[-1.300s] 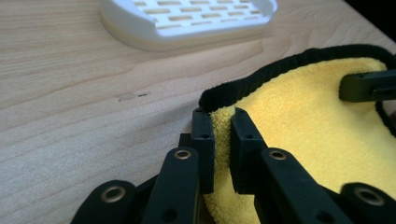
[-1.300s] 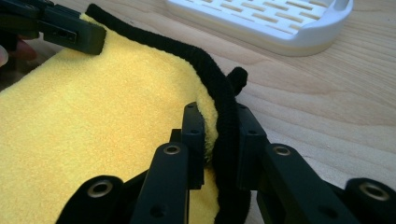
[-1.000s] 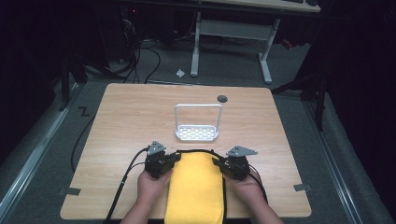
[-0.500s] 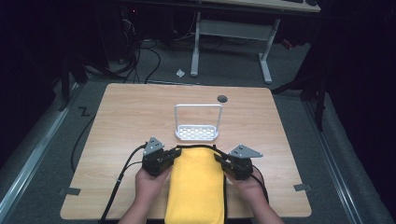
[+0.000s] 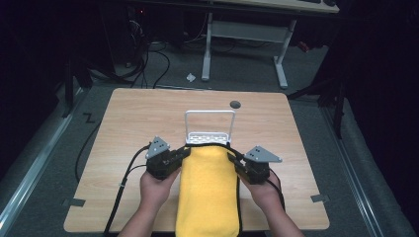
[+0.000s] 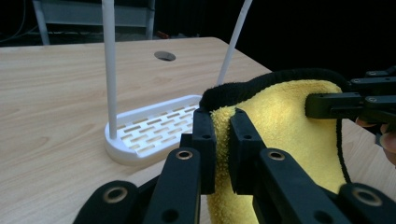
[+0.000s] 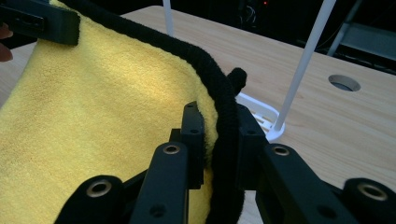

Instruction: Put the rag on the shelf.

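Both grippers have risen since the earlier frames, lifting the far edge of the yellow towel off the wooden table. Left gripper and right gripper each pinch a far corner of its black-trimmed edge, the rest draping toward the person. Just beyond stands the white rack.

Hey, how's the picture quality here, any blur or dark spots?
High view: table lit, the room around it nearly black. Left gripper view: jaws soft, white rack sharp. Right gripper view: yellow towel bright and soft up close, dark backdrop.
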Demonstrator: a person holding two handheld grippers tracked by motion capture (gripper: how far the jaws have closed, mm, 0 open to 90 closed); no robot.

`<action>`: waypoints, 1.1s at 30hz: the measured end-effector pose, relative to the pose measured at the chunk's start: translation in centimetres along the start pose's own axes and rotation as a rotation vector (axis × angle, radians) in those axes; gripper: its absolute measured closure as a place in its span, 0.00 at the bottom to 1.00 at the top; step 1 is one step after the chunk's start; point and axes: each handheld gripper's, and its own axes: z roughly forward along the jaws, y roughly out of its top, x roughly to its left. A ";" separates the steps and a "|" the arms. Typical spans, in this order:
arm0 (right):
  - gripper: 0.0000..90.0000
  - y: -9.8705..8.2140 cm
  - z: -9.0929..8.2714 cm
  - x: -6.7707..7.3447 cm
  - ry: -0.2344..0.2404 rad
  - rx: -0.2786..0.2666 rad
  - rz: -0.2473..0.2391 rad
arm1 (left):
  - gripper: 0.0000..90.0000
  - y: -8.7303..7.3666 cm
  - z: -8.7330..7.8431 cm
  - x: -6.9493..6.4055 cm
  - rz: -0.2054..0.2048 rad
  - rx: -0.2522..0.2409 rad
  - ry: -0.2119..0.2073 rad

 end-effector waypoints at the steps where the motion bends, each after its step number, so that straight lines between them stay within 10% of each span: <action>1: 0.87 0.2 0.0 0.0 -0.003 -0.003 -0.002 | 0.92 0.2 0.0 0.0 0.002 -0.003 0.003; 33: 0.87 7.6 -2.1 -0.5 -0.036 -0.178 -0.057 | 0.92 7.6 -2.4 -0.5 0.068 -0.182 0.009</action>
